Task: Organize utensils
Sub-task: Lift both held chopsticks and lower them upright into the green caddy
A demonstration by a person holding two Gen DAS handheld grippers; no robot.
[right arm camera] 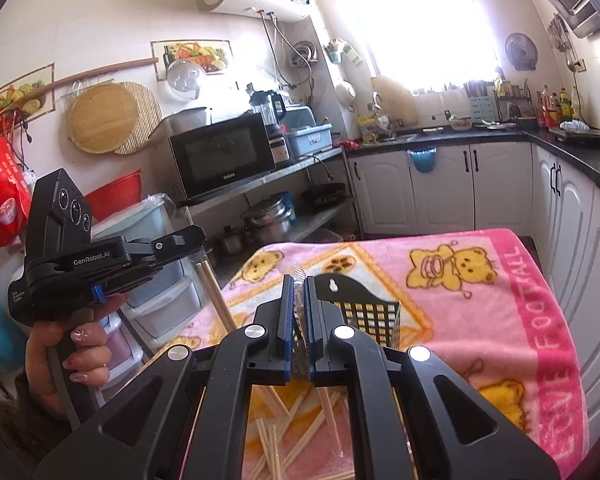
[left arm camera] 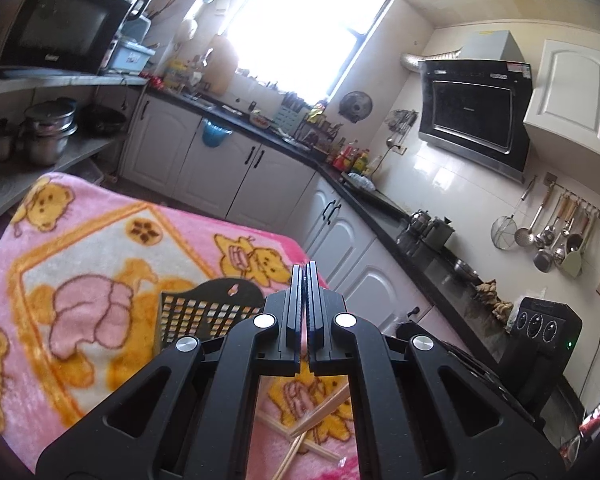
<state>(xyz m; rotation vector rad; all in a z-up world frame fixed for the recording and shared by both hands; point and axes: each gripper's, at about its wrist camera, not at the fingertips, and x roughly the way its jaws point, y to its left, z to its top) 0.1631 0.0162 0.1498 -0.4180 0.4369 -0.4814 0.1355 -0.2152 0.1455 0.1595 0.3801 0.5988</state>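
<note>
While you hold both tools up over the bench (right arm camera: 500, 320), which is covered with a pink bear-print blanket (left arm camera: 80, 240), look at what each claw carries. Your right claw (right arm camera: 299, 284) is pinching a clear plastic wrapper (right arm camera: 298, 280): a crinkled strip of it shows between the blue-edged pads and pokes out past the tips. Your left claw (left arm camera: 305, 276) has its jaws pressed together, and its own camera shows nothing between them. The right camera, though, shows a pale wooden stick (right arm camera: 216, 296) slanting down just below that left tool (right arm camera: 100, 256) in your left hand (right arm camera: 76, 356); whether the claw holds it cannot be told.

Below and behind the claws, loose chopsticks (right arm camera: 276, 440) lie scattered and crossed on the blanket, near its front edge. Just beyond the claw tips stands the black mesh basket (right arm camera: 364, 312), upright on the blanket, with a keyhole hanger in its tall back panel. It looks empty, though its bottom is hidden.

Farther off are the white cupboards, the black counter and the bright window.

By my reading, you are unwrapping: chopsticks are out of the packet and sorting into the basket has hardly begun. Next, set the wrapper aside, off the pile. Then lower one claw to a single chopstick, taking it near the middle so it does not swing. Crossed sticks may drag their neighbours, so choose one lying on top.
</note>
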